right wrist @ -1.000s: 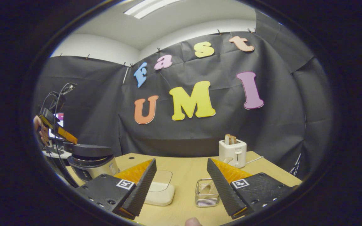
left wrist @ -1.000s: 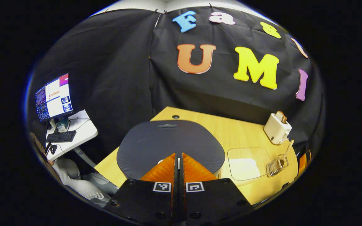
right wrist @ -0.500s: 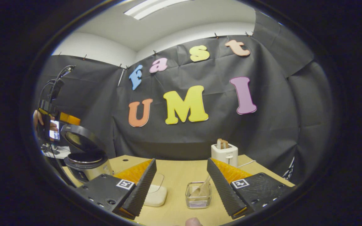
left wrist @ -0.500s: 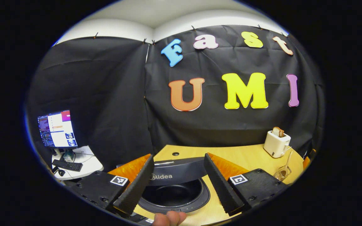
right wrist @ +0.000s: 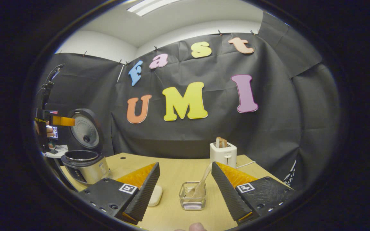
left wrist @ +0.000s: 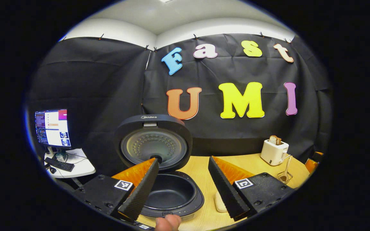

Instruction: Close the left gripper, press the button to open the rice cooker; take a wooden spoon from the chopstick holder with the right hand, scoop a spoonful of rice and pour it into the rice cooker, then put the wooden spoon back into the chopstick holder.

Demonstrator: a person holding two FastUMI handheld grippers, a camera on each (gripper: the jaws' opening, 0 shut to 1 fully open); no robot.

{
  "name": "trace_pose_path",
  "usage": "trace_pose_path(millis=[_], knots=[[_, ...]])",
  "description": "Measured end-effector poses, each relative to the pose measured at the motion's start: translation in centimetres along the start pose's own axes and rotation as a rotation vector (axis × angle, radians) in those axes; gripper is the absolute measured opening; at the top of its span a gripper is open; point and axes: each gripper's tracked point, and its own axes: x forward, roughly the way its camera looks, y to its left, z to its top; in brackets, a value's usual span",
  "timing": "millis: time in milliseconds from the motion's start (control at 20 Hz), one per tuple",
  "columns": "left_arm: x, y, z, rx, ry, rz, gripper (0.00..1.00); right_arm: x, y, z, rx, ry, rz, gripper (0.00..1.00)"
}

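The rice cooker (left wrist: 169,192) stands with its lid (left wrist: 154,142) swung fully upright and its dark inner pot bare. My left gripper (left wrist: 182,159) hovers open just in front of it, holding nothing. In the right gripper view the cooker (right wrist: 85,160) sits at the table's left, and the left gripper (right wrist: 56,121) is held above it. My right gripper (right wrist: 185,166) is open and empty, a little short of the clear wire chopstick holder (right wrist: 192,199). The wooden spoon (right wrist: 201,184) leans in that holder. A shallow white rice container (right wrist: 155,195) lies to its left.
A white toaster (right wrist: 223,153) with a slice of bread stands at the back of the wooden table (right wrist: 172,166). Left of the table, a side desk carries a monitor (left wrist: 51,128) and a keyboard. Black cloth walls close off the back.
The left gripper went from shut, down on the cooker's closed lid, to open and drawn back. The lid swung up. The right gripper drifted slightly, with the holder now closer between its fingers.
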Motion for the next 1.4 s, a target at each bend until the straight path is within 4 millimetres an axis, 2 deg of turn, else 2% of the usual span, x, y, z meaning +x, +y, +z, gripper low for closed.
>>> trace_pose_path(millis=[100, 200, 350, 400, 500, 600, 650, 750, 850, 900, 950, 1000, 1050, 1100, 1150, 1200, 1300, 1350, 1400], knots=[[0.2, 0.1, -0.8, 0.012, -0.011, 0.001, 0.99, 0.3, -0.6, -0.5, -0.016, 0.029, -0.008, 0.92], [0.6, -0.2, -1.6, 0.003, -0.007, -0.008, 0.99, 1.2, -0.4, -1.0, 0.012, 0.052, 0.007, 0.96], [0.7, -0.4, -2.2, -0.008, -0.010, -0.020, 0.99, 3.0, -1.9, -2.7, 0.028, 0.106, -0.016, 0.96], [0.8, -0.6, -2.5, -0.007, -0.013, -0.027, 0.99, 3.8, -2.3, -3.4, 0.031, 0.126, -0.026, 0.92], [0.7, -0.4, -3.0, 0.017, -0.022, -0.020, 0.99, 5.7, -2.7, -4.3, 0.042, 0.164, -0.028, 0.96], [0.9, -0.3, -3.2, 0.037, -0.033, -0.009, 0.99, 7.8, -3.1, -5.1, 0.053, 0.199, -0.031, 0.92], [1.1, -0.3, -3.2, 0.040, -0.037, -0.011, 0.99, 8.6, -3.5, -5.7, 0.062, 0.219, -0.040, 0.96], [1.4, -0.1, -3.2, 0.044, -0.041, -0.001, 0.99, 10.7, -4.7, -7.0, 0.082, 0.265, -0.064, 0.92], [1.6, -0.1, -3.3, 0.039, -0.046, 0.006, 0.99, 12.6, -5.8, -8.0, 0.129, 0.311, -0.075, 0.96], [1.7, 0.0, -3.4, 0.034, -0.046, 0.006, 0.99, 13.4, -6.1, -8.4, 0.149, 0.328, -0.081, 0.92], [1.7, 0.0, -3.4, 0.033, -0.045, 0.005, 0.99, 14.1, -6.3, -8.7, 0.161, 0.335, -0.079, 0.92], [1.8, 0.2, -3.5, 0.035, -0.046, 0.010, 0.99, 14.9, -6.4, -8.9, 0.166, 0.340, -0.076, 0.96], [1.8, 0.4, -3.5, 0.038, -0.044, 0.015, 0.99, 15.4, -6.4, -9.0, 0.171, 0.348, -0.076, 0.92], [1.8, 0.7, -3.5, 0.038, -0.045, 0.021, 0.99, 16.1, -6.4, -9.0, 0.177, 0.351, -0.074, 0.92], [1.8, 0.9, -3.4, 0.038, -0.046, 0.027, 0.99, 16.6, -6.2, -9.2, 0.186, 0.359, -0.066, 0.96], [1.8, 1.2, -3.3, 0.039, -0.046, 0.034, 0.99, 17.2, -6.1, -9.7, 0.198, 0.373, -0.057, 0.95], [1.6, 1.4, -3.2, 0.042, -0.043, 0.044, 0.99, 17.7, -5.7, -10.3, 0.234, 0.389, -0.041, 0.82], [1.6, 1.7, -3.1, 0.044, -0.043, 0.049, 0.99, 17.9, -5.7, -10.5, 0.250, 0.393, -0.037, 0.58], [1.6, 1.8, -3.1, 0.044, -0.044, 0.054, 0.99, 18.1, -5.7, -10.7, 0.266, 0.397, -0.031, 0.51]])
